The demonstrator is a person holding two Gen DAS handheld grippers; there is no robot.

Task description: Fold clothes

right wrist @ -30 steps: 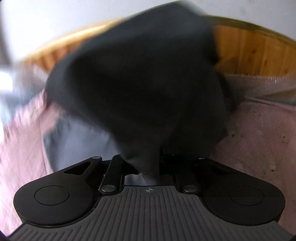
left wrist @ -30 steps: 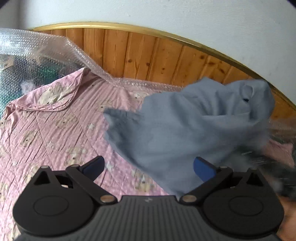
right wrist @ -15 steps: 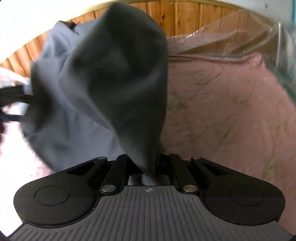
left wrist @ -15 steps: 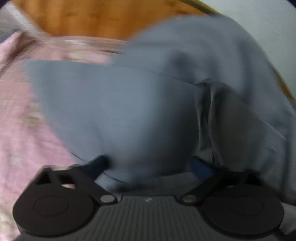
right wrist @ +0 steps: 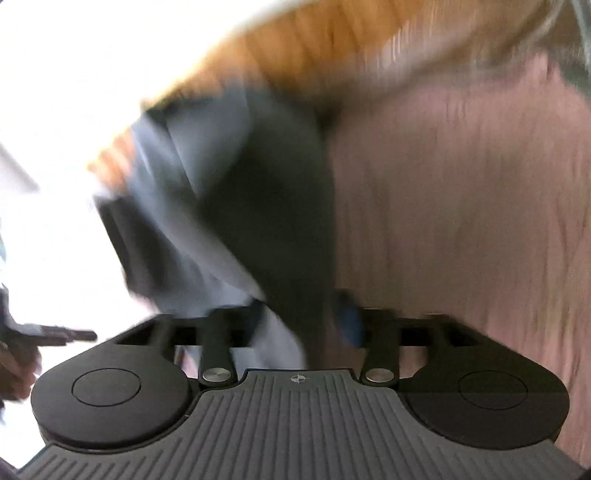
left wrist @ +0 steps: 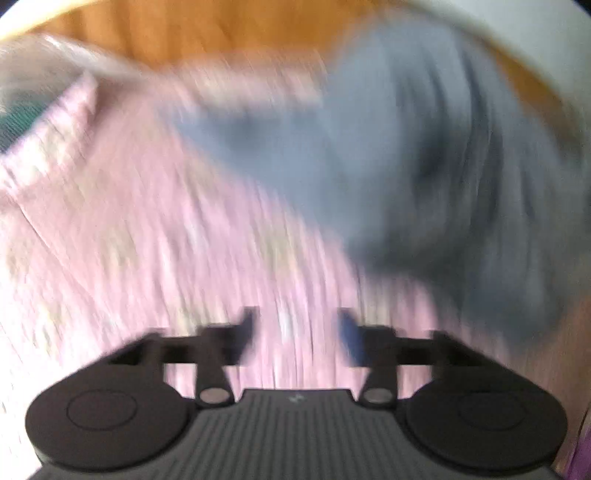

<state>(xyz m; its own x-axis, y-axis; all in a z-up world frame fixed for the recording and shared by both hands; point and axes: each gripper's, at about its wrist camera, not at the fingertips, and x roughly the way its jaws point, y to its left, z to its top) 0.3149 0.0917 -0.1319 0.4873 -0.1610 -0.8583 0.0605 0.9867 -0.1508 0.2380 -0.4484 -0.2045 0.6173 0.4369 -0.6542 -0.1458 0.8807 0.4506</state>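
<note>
- The step in hand looks like letting go and re-gripping: the right gripper (right wrist: 301, 325) is opening, its jaws spread, with the grey garment (right wrist: 236, 206) draped between them but not pinched, as far as the blur shows; the left gripper (left wrist: 295, 336) is opening too, with nothing between its jaws; the garment (left wrist: 424, 177) lies ahead and to its right.
- Next comes finding an edge or corner to pinch; loose folds hide the hems.
- Under both tongs is a pink printed bedsheet (left wrist: 155, 229); beyond it a wooden headboard (left wrist: 207, 33) and pale wall (right wrist: 55, 74).
</note>
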